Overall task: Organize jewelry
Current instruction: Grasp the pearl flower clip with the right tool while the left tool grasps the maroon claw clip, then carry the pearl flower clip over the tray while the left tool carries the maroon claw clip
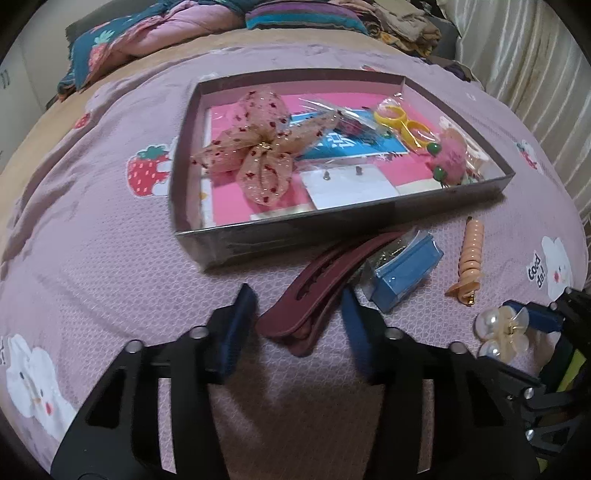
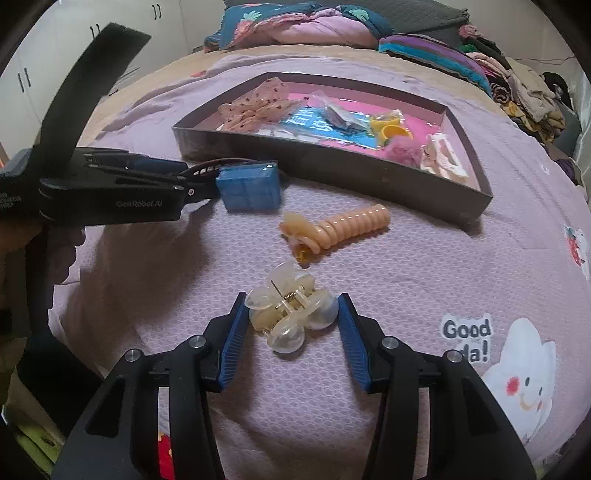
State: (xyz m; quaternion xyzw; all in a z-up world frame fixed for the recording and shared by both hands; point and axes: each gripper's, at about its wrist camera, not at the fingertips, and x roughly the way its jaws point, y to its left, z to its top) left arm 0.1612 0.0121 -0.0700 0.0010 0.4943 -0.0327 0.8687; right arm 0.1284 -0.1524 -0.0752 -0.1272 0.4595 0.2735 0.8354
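Jewelry partly fills the tray; beside it, left gripper brackets the maroon clip without contact, right gripper pinches the pearl clip; coil tie and blue box remain.

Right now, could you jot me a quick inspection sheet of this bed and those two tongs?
Surface: pink patterned bedspread.
Job's things: shallow tray holding a bow and yellow rings; outside it, maroon hair clip, blue box, peach spiral hair tie, pearl claw clip.
Clutter: folded bedding behind.
Tongs: left tongs straddle the maroon hair clip, pads apart from it; right tongs touch the pearl claw clip.
Cables: nothing seen.
Surroundings: white cupboards.
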